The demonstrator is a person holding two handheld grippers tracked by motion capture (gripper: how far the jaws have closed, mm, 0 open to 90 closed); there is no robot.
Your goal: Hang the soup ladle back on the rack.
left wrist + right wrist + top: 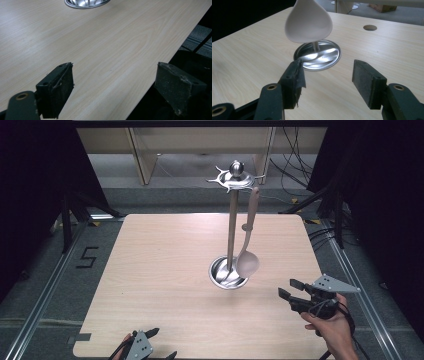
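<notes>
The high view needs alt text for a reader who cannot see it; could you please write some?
A pale ladle hangs from a metal stand on a wooden table. The right tool, open and empty, points at it; the left tool sits at the near edge.

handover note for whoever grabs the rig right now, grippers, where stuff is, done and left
Right gripper: open, empty, low over the table at its right side, jaws aimed at the ladle.
Left gripper: open, empty, at the near table edge.
Ladle: hangs by its handle from a hook at the top of the metal stand, bowl just above the stand's round base.
Done: the ladle appears hung, nothing in either gripper.
Left: probably just pull the right gripper clear, or take the ladle off if that is the job; the frames do not settle which.
</notes>
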